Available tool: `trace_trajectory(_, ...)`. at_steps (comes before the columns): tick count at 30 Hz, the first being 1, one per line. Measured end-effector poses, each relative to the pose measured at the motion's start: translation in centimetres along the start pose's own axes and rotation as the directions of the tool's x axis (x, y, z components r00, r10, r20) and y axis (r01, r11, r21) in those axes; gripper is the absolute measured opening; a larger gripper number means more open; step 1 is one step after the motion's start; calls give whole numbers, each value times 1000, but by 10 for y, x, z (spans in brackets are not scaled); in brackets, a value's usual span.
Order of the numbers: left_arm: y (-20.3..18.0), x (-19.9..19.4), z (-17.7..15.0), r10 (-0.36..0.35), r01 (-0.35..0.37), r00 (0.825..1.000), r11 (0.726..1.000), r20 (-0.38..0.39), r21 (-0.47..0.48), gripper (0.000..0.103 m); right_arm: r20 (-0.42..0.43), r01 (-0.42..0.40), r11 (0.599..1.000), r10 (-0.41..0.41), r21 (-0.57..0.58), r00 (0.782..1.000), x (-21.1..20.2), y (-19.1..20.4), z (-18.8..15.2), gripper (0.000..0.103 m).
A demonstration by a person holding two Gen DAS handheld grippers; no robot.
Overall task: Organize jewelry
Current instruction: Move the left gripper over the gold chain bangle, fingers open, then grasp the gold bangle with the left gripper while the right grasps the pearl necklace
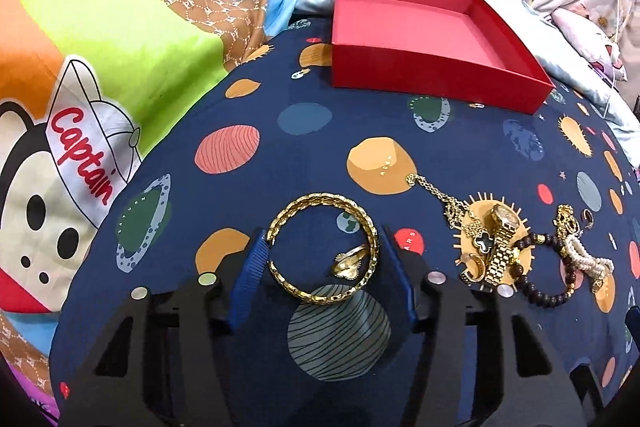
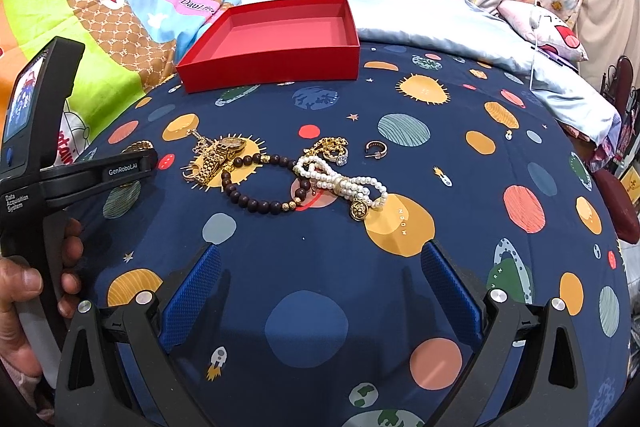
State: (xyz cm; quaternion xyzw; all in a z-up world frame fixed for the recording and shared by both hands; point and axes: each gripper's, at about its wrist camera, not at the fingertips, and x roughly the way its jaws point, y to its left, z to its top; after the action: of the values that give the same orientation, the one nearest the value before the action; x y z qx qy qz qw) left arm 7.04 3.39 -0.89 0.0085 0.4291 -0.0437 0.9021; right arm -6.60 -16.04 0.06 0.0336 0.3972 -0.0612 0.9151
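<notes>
A wide gold bangle (image 1: 322, 247), woven like chain and open at one end, lay flat on the navy planet-print bedcover (image 1: 280, 147), a small gold ring (image 1: 349, 262) resting inside its loop. We saw our left gripper (image 1: 323, 251) bracketing it, blue pads at both sides; whether they pressed we could not tell. Just to its right lay a gold watch (image 1: 500, 243), dark bead bracelet (image 1: 536, 267) and pearl strand (image 2: 344, 179). An empty red box (image 1: 432, 39) sat well beyond, across open cover. Our right gripper (image 2: 320, 275) hung spread wide over bare cloth.
</notes>
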Motion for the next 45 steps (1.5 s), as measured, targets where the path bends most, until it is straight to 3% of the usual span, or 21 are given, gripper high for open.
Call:
trace_trajectory(11, 5, -16, 0, -58, 60, 997, 997, 44, -38, 54, -2, 1, 1000, -1, 0, 1000, 0, 0, 1, 98)
trace_trajectory(20, 9, -63, 3, -126, 132, 979, 991, 162, -28, 54, 11, -19, 1000, 19, 7, 1000, -2, 0, 1, 98)
trace_trajectory(26, 15, -73, -9, -126, 129, 975, 992, 181, -4, 54, 42, -26, 999, 25, 25, 999, -7, -4, 5, 98)
trace_trajectory(31, 14, -70, -19, -134, 134, 974, 991, 181, 13, 54, 41, 15, 1000, -16, 22, 999, 1, -17, 19, 88)
trace_trajectory(39, 10, -60, -29, -159, 156, 974, 987, 159, 31, 54, -42, -48, 998, 50, 46, 998, 39, -44, 43, 81)
trace_trajectory(45, 13, -55, -34, -165, 165, 976, 986, 144, 10, 54, -84, -87, 995, 91, 48, 992, 51, -42, 43, 57)
